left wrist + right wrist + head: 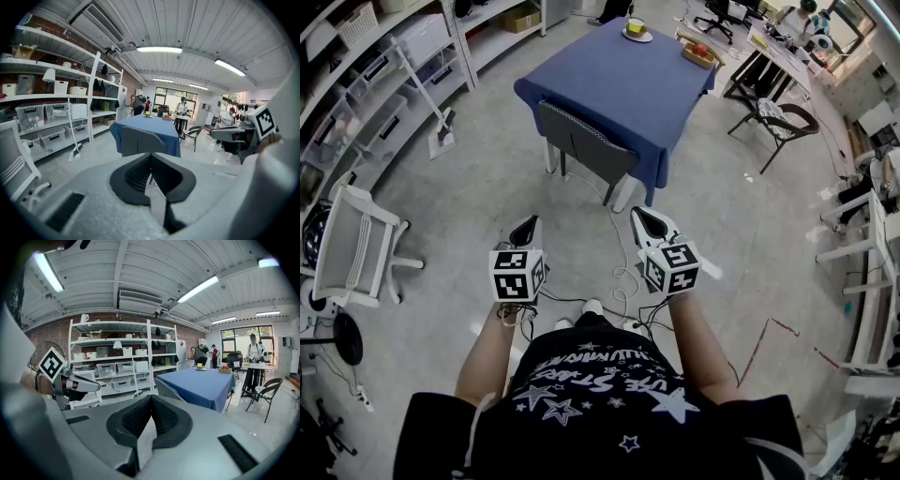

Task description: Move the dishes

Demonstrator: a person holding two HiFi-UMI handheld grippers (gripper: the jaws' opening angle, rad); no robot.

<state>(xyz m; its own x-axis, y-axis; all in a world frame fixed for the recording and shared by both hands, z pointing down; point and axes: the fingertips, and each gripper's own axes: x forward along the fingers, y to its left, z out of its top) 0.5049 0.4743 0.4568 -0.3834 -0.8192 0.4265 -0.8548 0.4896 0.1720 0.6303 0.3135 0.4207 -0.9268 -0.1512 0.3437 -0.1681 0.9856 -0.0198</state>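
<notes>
The left hand-held gripper (pixel 529 225) and right hand-held gripper (pixel 641 216) have jaws fully closed, holding nothing. A yellow cup (pixel 636 25) on a white saucer (pixel 638 37) stands on the far blue-clothed desk (pixel 619 84).

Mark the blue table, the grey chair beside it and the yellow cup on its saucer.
blue table (pixel 623 80), head view, bare cloth top.
grey chair (pixel 581 142), head view, backrest.
yellow cup (pixel 636 25), head view, cup body.
</notes>
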